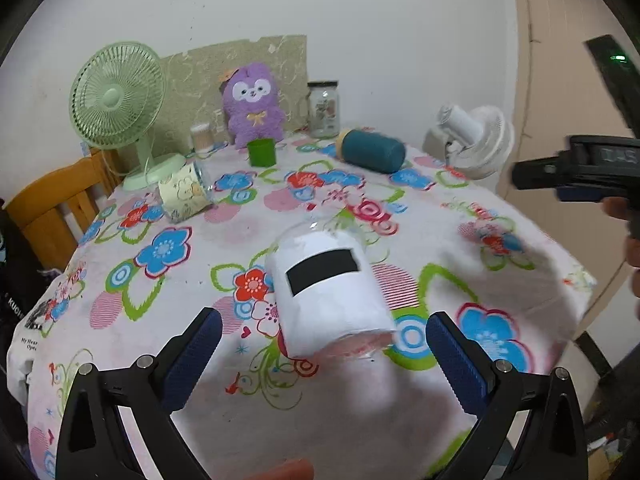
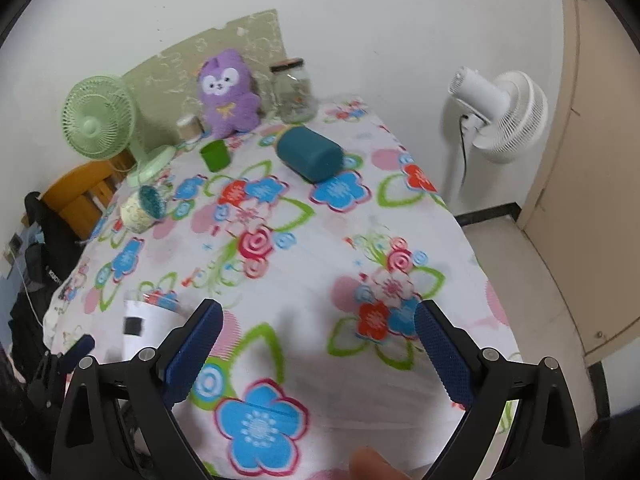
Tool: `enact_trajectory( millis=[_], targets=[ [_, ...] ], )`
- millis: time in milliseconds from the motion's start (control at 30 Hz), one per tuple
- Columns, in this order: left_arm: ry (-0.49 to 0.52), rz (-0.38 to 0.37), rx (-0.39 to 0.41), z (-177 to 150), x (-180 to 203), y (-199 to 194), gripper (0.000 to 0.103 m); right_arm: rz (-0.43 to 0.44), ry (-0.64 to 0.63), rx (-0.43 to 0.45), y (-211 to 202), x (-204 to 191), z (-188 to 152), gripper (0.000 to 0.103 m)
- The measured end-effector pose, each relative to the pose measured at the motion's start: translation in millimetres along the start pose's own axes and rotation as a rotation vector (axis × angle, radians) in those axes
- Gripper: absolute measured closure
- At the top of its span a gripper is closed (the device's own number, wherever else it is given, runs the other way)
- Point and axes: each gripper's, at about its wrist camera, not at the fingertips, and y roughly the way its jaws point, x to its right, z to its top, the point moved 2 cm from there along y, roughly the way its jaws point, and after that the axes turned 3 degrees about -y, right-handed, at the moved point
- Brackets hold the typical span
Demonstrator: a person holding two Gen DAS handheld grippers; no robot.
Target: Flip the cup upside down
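While the cup (image 1: 328,292) lies on its side near the bench's (image 1: 168,364) front edge, the left gripper (image 1: 324,358) hangs just short of it, jaws spread wide and empty, the white-wrapped glass lined up between them with its mouth toward the camera. This reads as the reach-in step: next comes closing on the wrapped wall, then a wrist roll to bring the mouth down. At the right edge, the right gripper (image 1: 576,172) floats above the bench.

Over to the right wrist view: the right gripper (image 2: 316,354) is also spread apart and empty, angled down at bare floral cloth, with the cup (image 2: 144,326) off to its left.
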Motion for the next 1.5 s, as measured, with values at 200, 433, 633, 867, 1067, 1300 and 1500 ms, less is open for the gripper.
enact_trajectory(
  millis=[200,433,633,867,1067,1300,1500],
  targets=[
    [-0.118,-0.007,-0.062,-3,-16,27,0.002,0.001,-0.015,-0.022,12,8,-10,0.005],
    [-0.136,0.008,-0.065,0,-22,29,0.029,0.002,-0.037,-0.044,27,3,-9,0.005],
    [-0.15,0.001,-0.106,15,-29,18,0.041,0.006,-0.074,-0.051,33,-9,-9,0.005],
    [-0.129,-0.017,-0.208,46,-47,-4,0.043,0.032,-0.137,-0.068,40,-31,-17,0.005],
    [-0.107,-0.002,-0.248,74,-59,-17,0.046,0.055,-0.189,-0.079,45,-51,-24,0.005],
    [-0.099,0.005,-0.273,89,-59,-9,0.048,0.079,-0.237,-0.092,50,-71,-32,0.005],
    [-0.117,-0.002,-0.32,72,-54,15,0.048,0.08,-0.251,-0.107,55,-78,-38,0.005]
  ],
)
